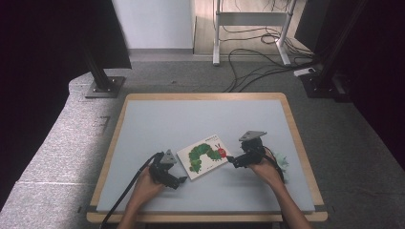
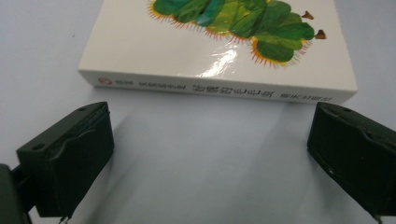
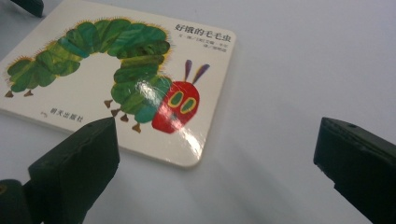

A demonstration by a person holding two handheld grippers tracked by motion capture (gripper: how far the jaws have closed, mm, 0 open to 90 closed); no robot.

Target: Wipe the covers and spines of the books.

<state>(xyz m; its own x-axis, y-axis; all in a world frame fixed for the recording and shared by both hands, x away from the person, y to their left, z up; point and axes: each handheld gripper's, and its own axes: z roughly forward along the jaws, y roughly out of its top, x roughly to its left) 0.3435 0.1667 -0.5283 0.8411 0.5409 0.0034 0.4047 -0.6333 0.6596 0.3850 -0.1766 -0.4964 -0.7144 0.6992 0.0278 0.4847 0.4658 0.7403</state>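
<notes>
A: Where is the book (image 1: 204,156)?

B: It lies flat on the counter (image 1: 157,119), cover up, a little to the near side of the middle. The cover shows a green caterpillar (image 3: 100,60) with a red head. In the high view the book is turned at an angle, between the two hands.

A: And the left tongs (image 1: 181,181)?

B: They are just beside the near left corner of the book, low over the counter. In the left gripper view the two black jaws stand wide apart, with the spine (image 2: 219,88) of the book across the gap, a little ahead of them. They do not touch it, and nothing is between them.

A: The right tongs (image 1: 232,162)?

B: They are at the right edge of the book, near the red head. In the right gripper view the jaws are also wide. The left jaw covers a bit of the book's near edge; I cannot tell if it touches. The gap holds nothing.
</notes>
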